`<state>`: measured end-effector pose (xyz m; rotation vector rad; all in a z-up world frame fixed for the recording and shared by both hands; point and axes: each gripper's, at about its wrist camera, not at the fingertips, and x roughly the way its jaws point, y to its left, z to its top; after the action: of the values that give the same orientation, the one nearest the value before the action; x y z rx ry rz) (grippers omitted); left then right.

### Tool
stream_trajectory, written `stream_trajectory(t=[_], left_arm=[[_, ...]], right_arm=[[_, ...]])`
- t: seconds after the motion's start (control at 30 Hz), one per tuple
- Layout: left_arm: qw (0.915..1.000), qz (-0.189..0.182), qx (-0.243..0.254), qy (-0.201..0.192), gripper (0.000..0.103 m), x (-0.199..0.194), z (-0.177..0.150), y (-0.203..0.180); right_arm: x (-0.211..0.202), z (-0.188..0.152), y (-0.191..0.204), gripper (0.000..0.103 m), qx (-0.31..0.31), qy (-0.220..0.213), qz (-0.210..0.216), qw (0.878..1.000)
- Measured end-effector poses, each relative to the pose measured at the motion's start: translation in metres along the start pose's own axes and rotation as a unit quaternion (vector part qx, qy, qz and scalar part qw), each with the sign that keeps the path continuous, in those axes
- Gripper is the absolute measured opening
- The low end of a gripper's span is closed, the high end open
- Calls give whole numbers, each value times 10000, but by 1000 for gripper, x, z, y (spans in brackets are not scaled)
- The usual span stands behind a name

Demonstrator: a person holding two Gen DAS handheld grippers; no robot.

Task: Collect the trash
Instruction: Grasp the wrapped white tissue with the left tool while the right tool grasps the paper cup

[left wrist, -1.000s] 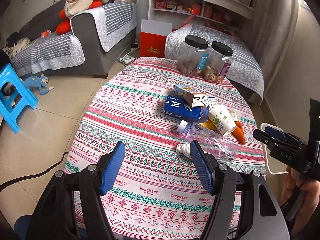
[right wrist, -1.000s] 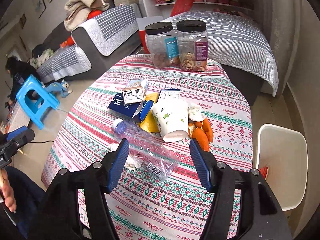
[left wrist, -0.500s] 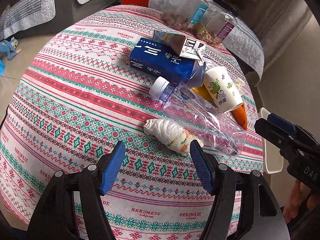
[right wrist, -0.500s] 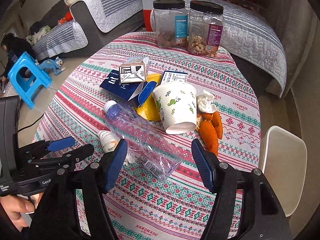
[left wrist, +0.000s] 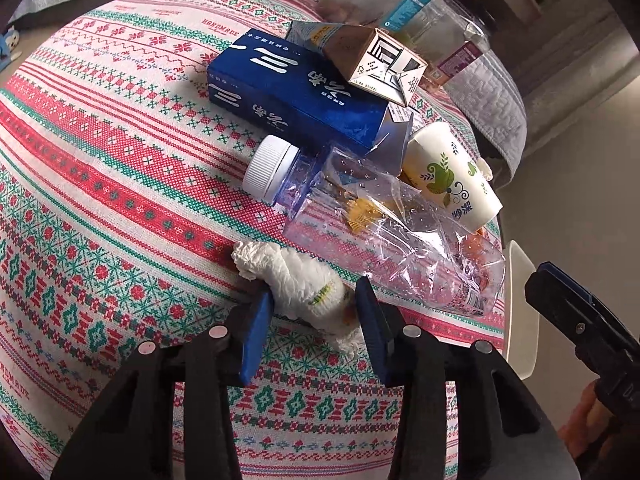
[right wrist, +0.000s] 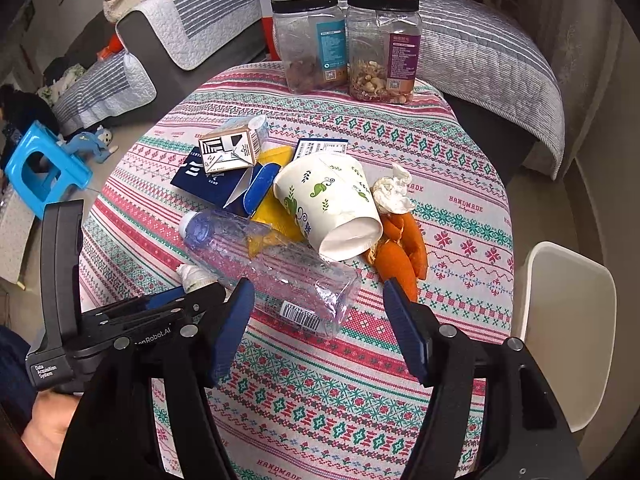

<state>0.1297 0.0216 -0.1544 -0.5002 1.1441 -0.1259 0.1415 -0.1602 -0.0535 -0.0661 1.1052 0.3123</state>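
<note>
A: We are looking along the left gripper [left wrist: 314, 312], whose blue pads are sitting on either side of the crumpled white tissue wad [left wrist: 298, 282] lying on the patterned tablecloth [left wrist: 120, 200]. The pads are close against the wad, but whether they are pressing it we cannot tell.

B: And at one o'clock from those pads we are seeing the clear plastic bottle [left wrist: 380, 232] lying on its side, touching the wad, its white cap at eleven o'clock.

A: Beyond it, at twelve, we are finding the blue carton [left wrist: 296, 96] with a small brown carton [left wrist: 372, 56] resting on top, and a paper cup [left wrist: 452, 176] at one o'clock.

B: We are seeing the right gripper [right wrist: 320, 312] hovering spread wide, holding nothing, with the bottle's base between its fingers. Orange peel [right wrist: 400, 248] is lying at one o'clock, two jars [right wrist: 348, 40] far off at twelve.
</note>
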Motion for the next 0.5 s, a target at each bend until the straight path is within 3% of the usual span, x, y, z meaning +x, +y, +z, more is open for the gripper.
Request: stream_trajectory(t=[0.17,0.5], left_arm=[[9999,-1,162,-33,35,-1,3,-5],[9957,539,471,-582,33,-61,11,6]], right_arm=[[8,3,-1,64,37,58,43,10000],[22,25,-17,64,374,-21,64,9993]])
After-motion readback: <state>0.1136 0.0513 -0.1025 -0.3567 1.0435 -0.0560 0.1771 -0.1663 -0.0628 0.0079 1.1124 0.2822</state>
